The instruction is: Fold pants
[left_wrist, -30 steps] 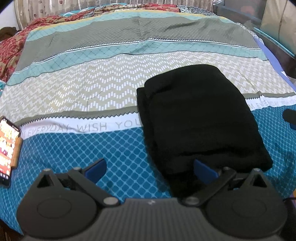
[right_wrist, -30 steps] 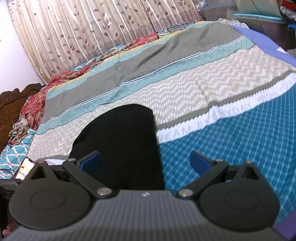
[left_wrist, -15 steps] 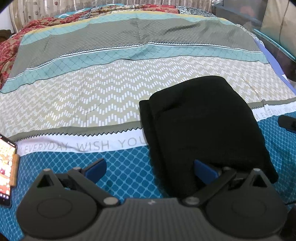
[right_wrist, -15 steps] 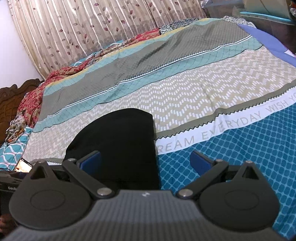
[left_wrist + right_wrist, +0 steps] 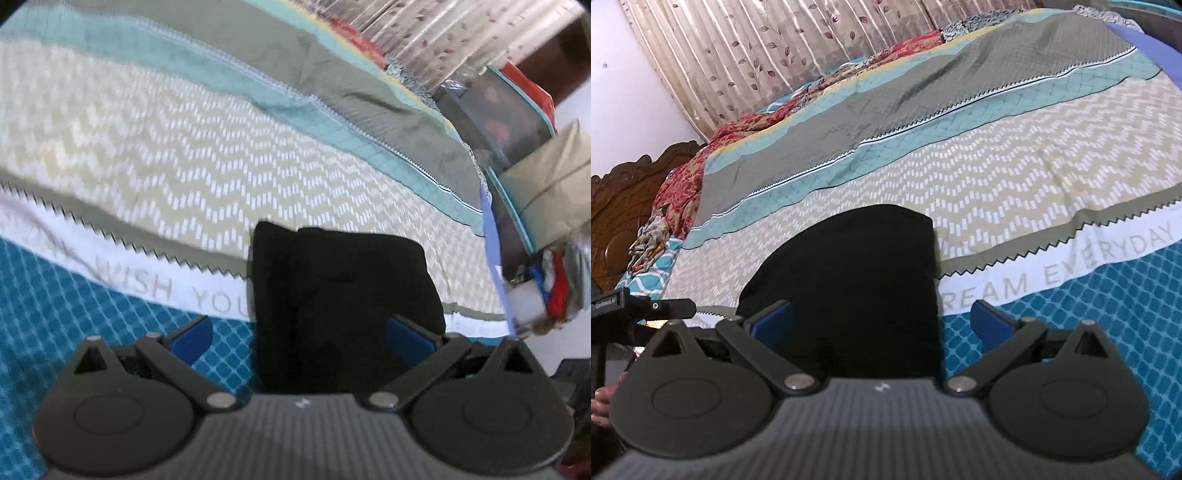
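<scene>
At the far left of the right wrist view, a carved wooden headboard [image 5: 624, 206] stands beside the bed [image 5: 997, 177], with rumpled red patterned cloth [image 5: 679, 184] lying next to it. Below that, a bare hand [image 5: 602, 404] shows at the frame edge under a black device bar [image 5: 639, 306]. The black pants [image 5: 849, 288] lie folded into a compact stack on the bed's striped cover, straddling the white lettered band [image 5: 1052, 273] and the teal diamond-print area. The right gripper [image 5: 882, 321] hangs just above the near end of the pants, its blue fingers spread wide and holding nothing. In the tilted left wrist view, the left gripper [image 5: 299, 338] is likewise spread wide and empty near the pants [image 5: 340, 302]. Right of the pants, off the bed's edge, sit stacked boxes and clutter [image 5: 532, 206].
</scene>
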The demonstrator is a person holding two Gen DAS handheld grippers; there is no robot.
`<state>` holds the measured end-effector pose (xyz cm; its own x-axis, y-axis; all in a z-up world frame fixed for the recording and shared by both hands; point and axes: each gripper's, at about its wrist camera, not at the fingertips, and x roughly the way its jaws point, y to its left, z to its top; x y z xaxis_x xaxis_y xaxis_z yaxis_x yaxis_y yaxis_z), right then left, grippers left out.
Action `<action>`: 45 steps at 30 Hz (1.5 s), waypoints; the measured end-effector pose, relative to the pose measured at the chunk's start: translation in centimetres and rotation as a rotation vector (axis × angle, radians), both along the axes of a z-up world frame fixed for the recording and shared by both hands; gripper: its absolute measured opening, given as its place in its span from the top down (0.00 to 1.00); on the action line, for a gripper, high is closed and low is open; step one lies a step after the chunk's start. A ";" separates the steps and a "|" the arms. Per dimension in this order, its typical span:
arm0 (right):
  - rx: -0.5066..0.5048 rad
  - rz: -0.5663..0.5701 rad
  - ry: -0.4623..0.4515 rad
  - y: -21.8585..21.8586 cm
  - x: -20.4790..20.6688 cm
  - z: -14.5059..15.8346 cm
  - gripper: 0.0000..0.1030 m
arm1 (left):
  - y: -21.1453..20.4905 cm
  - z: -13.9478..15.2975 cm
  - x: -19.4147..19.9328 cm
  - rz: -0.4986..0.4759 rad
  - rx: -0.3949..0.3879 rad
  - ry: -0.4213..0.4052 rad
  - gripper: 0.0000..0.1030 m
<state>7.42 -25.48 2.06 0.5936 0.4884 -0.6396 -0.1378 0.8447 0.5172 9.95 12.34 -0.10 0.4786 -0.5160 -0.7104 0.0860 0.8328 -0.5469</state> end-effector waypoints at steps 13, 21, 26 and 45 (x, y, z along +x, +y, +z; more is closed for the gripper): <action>0.150 0.042 0.149 -1.4 0.9 -3.2 0.00 | -2.2 -5.5 1.6 -0.074 -0.071 0.136 0.00; 0.232 0.063 0.156 -0.7 1.2 -4.4 0.00 | -2.5 -7.0 1.2 -0.114 -0.207 0.119 0.02; 0.249 0.163 0.164 2.5 1.9 -2.5 0.49 | -4.2 -5.1 1.1 -0.159 -0.179 0.079 0.24; 0.147 0.053 -0.041 9.6 19.9 -4.2 0.54 | -4.9 -1.9 20.9 -0.048 0.136 -0.064 0.17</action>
